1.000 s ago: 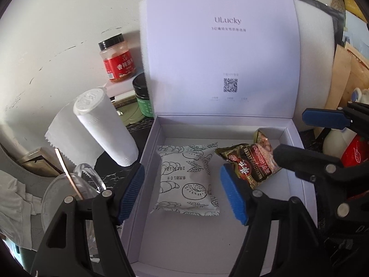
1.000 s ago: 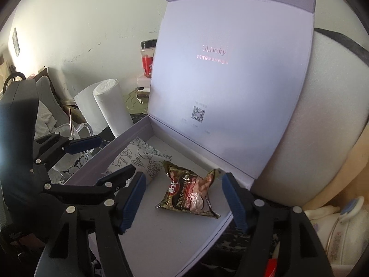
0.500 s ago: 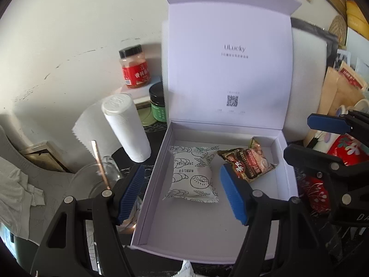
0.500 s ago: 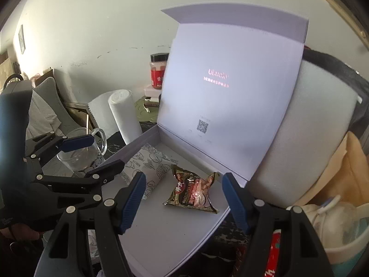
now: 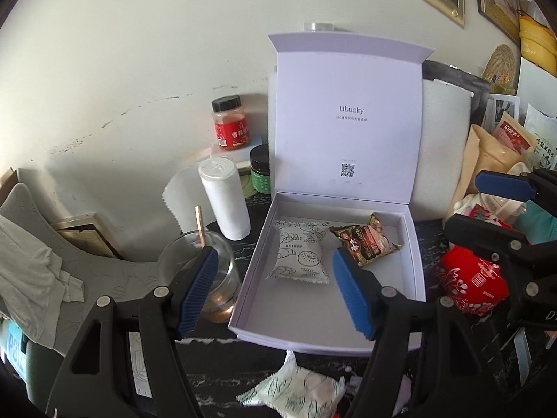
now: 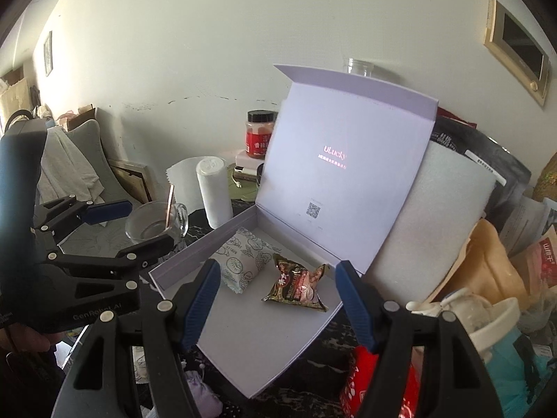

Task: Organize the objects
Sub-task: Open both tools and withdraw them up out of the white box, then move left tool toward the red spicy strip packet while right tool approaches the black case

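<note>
An open lavender gift box (image 5: 414, 261) (image 6: 181, 264) lies on the dark table with its lid upright. Inside lie a white snack packet with line drawings (image 5: 301, 256) (image 6: 243, 261) and a brown snack packet (image 5: 363, 240) (image 6: 297, 284). My left gripper (image 5: 275, 292) is open and empty, above the box's near left side. My right gripper (image 6: 278, 304) is open and empty, above the box's near right side. Another white drawn packet (image 5: 299, 392) lies on the table in front of the box. A red pouch (image 5: 470, 284) (image 6: 358, 383) lies right of the box.
A paper towel roll (image 5: 224, 198), a glass mug with a straw (image 5: 209, 271) and two jars (image 5: 231, 122) stand left of the box. White foam (image 5: 442, 146) and several bags (image 5: 501, 146) crowd the back right. A bottle (image 6: 497, 341) stands at the right.
Both grippers have pulled back and up from the box, still open. The two packets stay inside. The packet in front of the box and the red pouch have come into view.
</note>
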Available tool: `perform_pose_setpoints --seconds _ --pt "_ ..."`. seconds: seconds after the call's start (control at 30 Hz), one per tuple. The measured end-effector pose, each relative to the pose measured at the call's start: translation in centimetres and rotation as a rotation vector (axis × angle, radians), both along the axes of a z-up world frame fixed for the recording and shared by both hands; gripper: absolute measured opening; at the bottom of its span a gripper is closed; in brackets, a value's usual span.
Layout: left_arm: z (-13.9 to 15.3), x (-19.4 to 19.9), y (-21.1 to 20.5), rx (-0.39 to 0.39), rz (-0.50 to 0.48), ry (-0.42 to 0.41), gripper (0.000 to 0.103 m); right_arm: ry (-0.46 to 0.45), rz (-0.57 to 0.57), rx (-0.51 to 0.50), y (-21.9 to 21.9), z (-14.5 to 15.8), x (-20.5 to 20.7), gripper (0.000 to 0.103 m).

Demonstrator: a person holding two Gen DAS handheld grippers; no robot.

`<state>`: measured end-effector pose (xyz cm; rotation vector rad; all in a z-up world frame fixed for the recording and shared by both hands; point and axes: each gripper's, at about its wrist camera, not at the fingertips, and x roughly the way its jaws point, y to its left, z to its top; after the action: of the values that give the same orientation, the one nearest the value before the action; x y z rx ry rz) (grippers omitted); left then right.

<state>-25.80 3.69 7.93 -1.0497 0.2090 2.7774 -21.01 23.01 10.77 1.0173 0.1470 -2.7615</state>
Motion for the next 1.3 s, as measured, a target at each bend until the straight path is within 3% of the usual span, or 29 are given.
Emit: perform_pose_setpoints --seconds 0.43,0.8,1.3 --pt "2.5 6.9 -1.1 -0.009 0.036 0.038 0.07 0.012 0.03 0.006 -1.3 1.1 5.9 0.069" --pt "1.9 12.9 -1.0 -0.042 0.057 0.048 0.072 -0.019 0.037 0.013 -1.8 -0.4 10.5 0.071" --pt "-1.0 19.3 -1.0 -0.022 0.053 -0.008 0.075 -0.072 0.069 0.0 -2.2 -3.4 16.2 0.072"
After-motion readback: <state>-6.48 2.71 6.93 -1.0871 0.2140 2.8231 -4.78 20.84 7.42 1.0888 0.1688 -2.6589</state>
